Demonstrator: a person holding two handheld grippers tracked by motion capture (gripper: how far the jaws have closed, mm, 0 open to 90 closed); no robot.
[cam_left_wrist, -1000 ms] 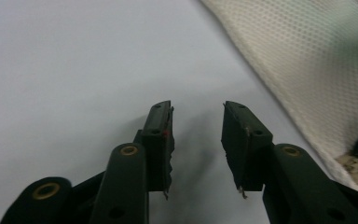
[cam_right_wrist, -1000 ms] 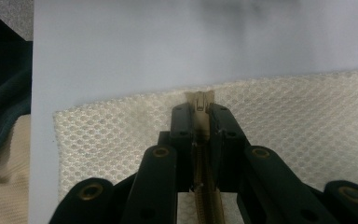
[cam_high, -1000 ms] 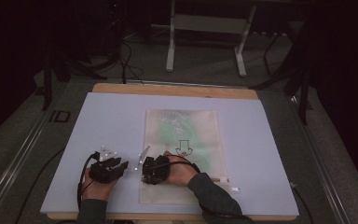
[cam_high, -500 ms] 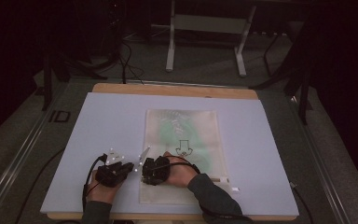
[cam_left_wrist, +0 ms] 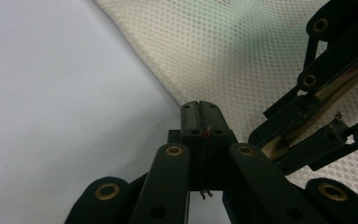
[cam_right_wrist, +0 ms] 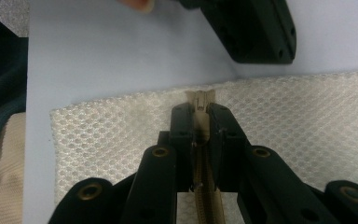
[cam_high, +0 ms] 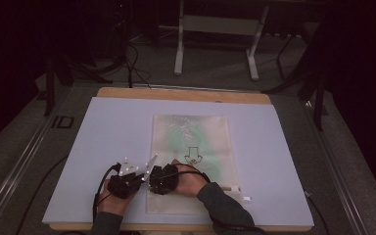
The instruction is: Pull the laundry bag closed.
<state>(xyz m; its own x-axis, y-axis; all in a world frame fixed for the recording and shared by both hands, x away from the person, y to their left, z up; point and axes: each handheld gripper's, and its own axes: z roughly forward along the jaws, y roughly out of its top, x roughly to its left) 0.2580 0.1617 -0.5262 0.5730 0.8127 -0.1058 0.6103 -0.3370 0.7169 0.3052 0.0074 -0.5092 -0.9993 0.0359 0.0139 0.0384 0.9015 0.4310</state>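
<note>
my left gripper (cam_high: 138, 172) sits at the near left side of the mesh bag (cam_high: 196, 147), which lies flat on the pale mat (cam_high: 103, 127) with its long axis running away from me. its jaws have just been closing and now stand pressed together; in the left gripper view (cam_left_wrist: 199, 108) the tips meet right at the bag's edge, and i judge they pinch only a thin lip of the mesh there, though i cannot tell how much cloth is caught.

just to the right, nearly touching it, my right gripper (cam_high: 162, 177) is clamped on the zipper (cam_right_wrist: 200, 140); in the right gripper view the beige tape runs straight between the jaws, its end poking out past the tips (cam_right_wrist: 200, 108).

so the zipper line runs from my right jaws off to the right along the bag's near edge. the coming move, as i judge it, turns on that: left hand anchoring the corner, right hand, the nearer one to the zipper, drawing along that line.
</note>
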